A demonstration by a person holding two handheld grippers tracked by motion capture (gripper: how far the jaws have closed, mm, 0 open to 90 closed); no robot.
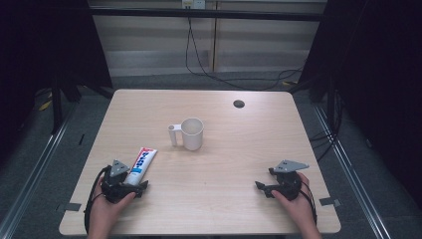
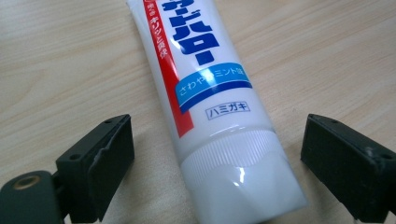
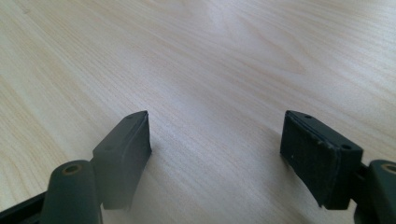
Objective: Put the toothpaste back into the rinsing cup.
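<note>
Left gripper view: glossy white toothpaste tube [image 2: 219,107], ribbed cap [image 2: 238,172], woodgrain table [image 2: 56,60].

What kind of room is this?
Probably a lab or recording studio: a bare wooden table ringed by black curtains, with cables trailing over the floor behind it.

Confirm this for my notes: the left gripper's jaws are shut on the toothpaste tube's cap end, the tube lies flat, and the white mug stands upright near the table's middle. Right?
One slip: the left gripper is not shut on the toothpaste tube. The left gripper view shows its jaws open either side of the cap end, with table visible in both gaps. The tube does lie flat, and the white mug stands upright near the table's middle.
</note>
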